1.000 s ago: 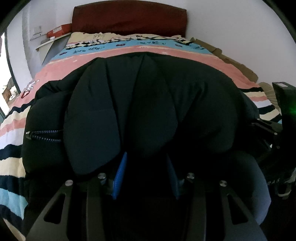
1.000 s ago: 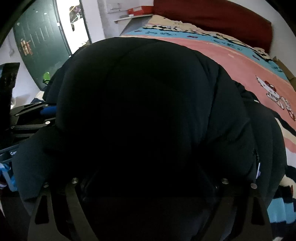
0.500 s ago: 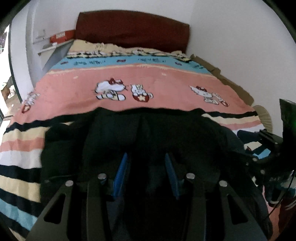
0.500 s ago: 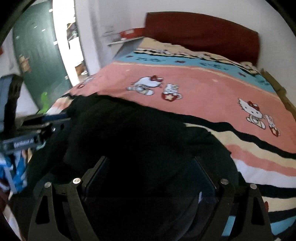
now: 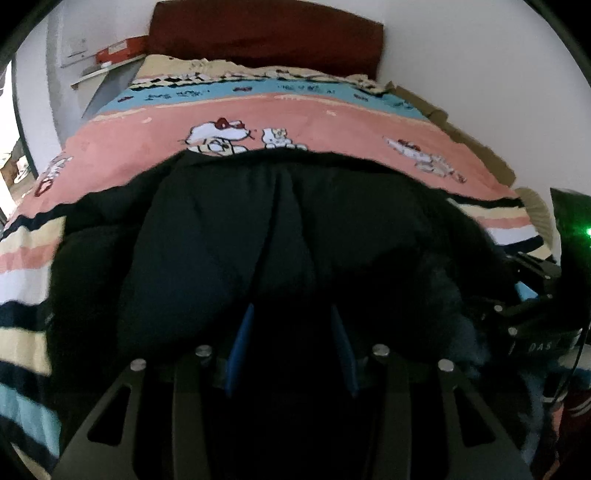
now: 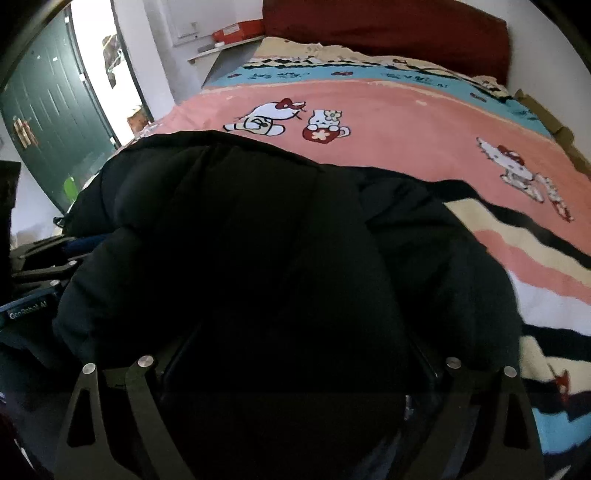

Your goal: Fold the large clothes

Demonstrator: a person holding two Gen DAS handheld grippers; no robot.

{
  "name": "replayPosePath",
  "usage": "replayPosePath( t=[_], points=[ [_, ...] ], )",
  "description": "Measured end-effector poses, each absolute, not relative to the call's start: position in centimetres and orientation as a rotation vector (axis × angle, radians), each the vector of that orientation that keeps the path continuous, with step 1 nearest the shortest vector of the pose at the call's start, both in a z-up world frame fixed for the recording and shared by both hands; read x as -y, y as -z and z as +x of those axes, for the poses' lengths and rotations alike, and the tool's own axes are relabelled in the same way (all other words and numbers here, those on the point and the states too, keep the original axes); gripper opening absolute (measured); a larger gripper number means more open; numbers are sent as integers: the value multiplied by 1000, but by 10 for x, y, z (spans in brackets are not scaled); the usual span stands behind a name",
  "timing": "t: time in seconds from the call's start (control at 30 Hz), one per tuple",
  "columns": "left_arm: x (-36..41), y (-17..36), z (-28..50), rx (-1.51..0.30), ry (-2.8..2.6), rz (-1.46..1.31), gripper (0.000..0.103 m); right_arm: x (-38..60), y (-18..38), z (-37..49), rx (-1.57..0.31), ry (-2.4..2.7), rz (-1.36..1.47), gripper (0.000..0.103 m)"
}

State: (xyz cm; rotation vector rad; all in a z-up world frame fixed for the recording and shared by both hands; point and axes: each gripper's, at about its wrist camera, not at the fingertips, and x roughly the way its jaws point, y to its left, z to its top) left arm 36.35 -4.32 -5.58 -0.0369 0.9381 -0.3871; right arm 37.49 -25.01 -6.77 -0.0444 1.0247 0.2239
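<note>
We see the bed (image 5: pixel 332 122) under a pink cartoon-print blanket (image 6: pixel 406 110), a dark red headboard (image 5: pixel 266 33) at its far end. The black padded jacket (image 5: pixel 229 236) lies bunched on the near half. Our left gripper (image 5: pixel 291 321) has its blue jaws set moderately apart, jacket fabric between them. On the right gripper (image 6: pixel 295 369) fabric buries the jaws; we cannot tell their state.

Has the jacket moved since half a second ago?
Yes. In the left wrist view the jacket now covers the lower part of the cat print on the blanket; half a second ago its edge lay well below that print.
</note>
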Motion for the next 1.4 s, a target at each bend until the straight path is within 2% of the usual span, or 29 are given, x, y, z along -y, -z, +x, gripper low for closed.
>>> replayPosePath(
  t=[0.17,0.3,0.6,0.83,1.03,1.4],
  points=[
    [30,23,310,-871,427,-94,41,251,24,334,-941,-240,-47,91],
    [33,17,284,-861,427,-53,41,240,1,297,-903,-286,-56,91],
    [48,53,265,-949,385,19,43,233,62,293,-1049,-255,-37,91],
    [35,17,222,-892,318,38,44,240,22,264,-1007,-222,-15,91],
    [22,-15,166,-799,217,125,52,250,-13,212,-942,-203,10,91],
    [-10,-40,104,-713,134,115,53,282,-8,134,-941,-141,44,91]
  ],
)
